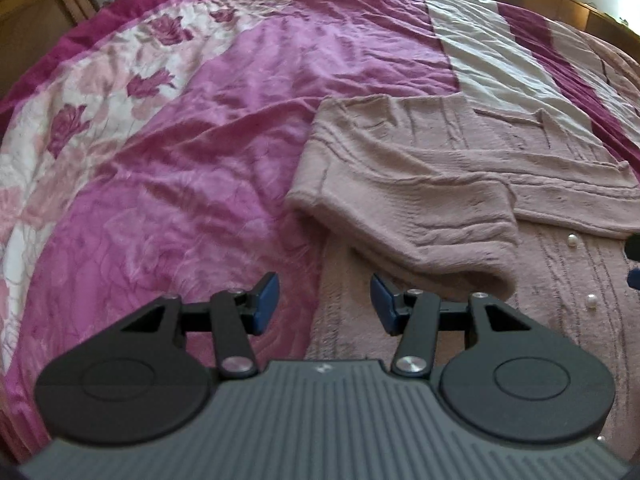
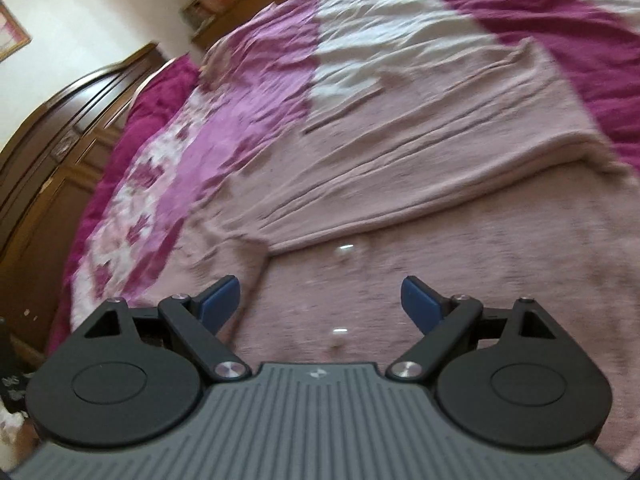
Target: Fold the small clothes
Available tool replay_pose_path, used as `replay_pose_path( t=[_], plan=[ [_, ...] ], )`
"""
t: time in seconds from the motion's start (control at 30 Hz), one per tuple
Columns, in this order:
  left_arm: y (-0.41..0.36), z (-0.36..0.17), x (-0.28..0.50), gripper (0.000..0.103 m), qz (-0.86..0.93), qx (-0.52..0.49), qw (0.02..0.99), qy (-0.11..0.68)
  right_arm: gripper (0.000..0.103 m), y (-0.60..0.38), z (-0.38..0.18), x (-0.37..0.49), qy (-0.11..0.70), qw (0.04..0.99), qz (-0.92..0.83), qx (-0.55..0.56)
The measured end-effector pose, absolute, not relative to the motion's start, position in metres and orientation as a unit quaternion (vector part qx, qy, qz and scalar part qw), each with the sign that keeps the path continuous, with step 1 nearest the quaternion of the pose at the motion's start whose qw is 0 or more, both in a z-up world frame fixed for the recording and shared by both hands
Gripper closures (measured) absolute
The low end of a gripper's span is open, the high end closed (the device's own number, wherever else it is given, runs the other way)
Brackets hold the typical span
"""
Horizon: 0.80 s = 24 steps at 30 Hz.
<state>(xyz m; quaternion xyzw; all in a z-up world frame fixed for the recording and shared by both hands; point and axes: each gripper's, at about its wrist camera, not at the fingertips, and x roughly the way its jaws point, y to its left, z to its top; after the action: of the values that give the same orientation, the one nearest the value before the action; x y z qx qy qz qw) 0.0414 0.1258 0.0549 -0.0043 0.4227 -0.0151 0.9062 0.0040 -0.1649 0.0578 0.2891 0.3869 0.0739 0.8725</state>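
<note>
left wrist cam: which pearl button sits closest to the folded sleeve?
The upper pearl button, just below the folded sleeve edge; the lower pearl button lies farther down the cardigan front.

A dusty-pink cable-knit cardigan (image 1: pixel 440 184) with white pearl buttons (image 1: pixel 591 301) lies on a bedspread (image 1: pixel 192 168) banded in magenta, orchid pink and pale grey — one strip white with plum roses. Both tools — left (image 1: pixel 324 304), right (image 2: pixel 320 306) — are black with blue pads.
</note>
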Motion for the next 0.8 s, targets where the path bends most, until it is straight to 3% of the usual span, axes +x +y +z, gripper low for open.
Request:
replay_pose_path(
  t=[0.53, 0.6, 0.7, 0.77, 0.8],
  plan=[
    [0.142, 0.04, 0.043, 0.051, -0.006, -0.028, 0.905, 0.424, 0.014, -0.083, 0.049, 0.082, 0.459, 0.835, 0.137, 0.269],
    [0.142, 0.039, 0.043, 0.051, -0.006, -0.028, 0.906, 0.422, 0.022, -0.077, 0.041, 0.091, 0.475, 0.826, 0.14, 0.268],
    [0.141, 0.038, 0.044, 0.051, -0.008, -0.029, 0.906, 0.422, 0.054, -0.072, 0.034, 0.103, 0.492, 0.815, 0.149, 0.266],
    [0.141, 0.037, 0.045, 0.051, -0.009, -0.03, 0.907, 0.421, 0.082, -0.069, 0.034, 0.11, 0.493, 0.815, 0.154, 0.261],
    [0.14, 0.037, 0.046, 0.051, -0.01, -0.031, 0.907, 0.42, 0.087, -0.068, 0.037, 0.112, 0.492, 0.818, 0.157, 0.254]
  ],
)
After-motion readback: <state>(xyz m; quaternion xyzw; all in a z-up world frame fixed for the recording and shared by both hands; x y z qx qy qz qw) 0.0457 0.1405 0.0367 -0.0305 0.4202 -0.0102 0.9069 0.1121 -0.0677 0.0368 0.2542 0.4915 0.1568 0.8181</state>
